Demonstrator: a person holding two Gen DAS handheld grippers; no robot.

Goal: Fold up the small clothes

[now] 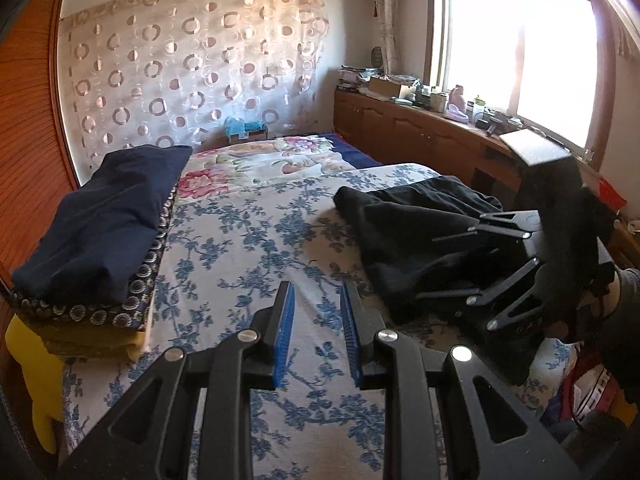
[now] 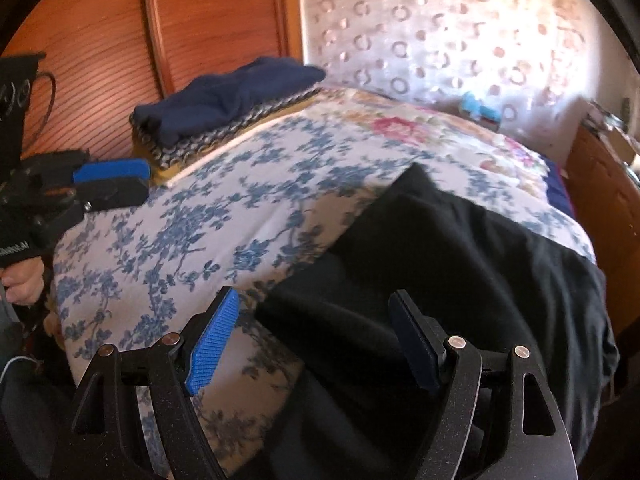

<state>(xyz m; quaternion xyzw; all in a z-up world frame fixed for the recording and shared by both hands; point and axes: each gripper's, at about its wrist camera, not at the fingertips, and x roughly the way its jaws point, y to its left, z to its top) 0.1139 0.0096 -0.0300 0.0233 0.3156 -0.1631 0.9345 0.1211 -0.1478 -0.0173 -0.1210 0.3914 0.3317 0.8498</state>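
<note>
Hovered right gripper (image 2: 316, 340) wide and empty over black garment (image 2: 460, 248) at bed's (image 2: 248, 216) near edge, left gripper (image 1: 316, 332) narrow, holding nothing; better pinching one hem layer only.

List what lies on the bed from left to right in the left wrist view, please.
Stack of folded clothes with a navy piece on top → bare blue-flowered sheet → black garment → right hand-held gripper.

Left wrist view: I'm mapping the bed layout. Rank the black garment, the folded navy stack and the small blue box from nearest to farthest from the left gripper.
1. Black garment, on the right of the bed.
2. Folded navy stack, left edge of the bed.
3. Small blue box, far end by the curtain.
The left gripper is empty over the floral bedspread.
</note>
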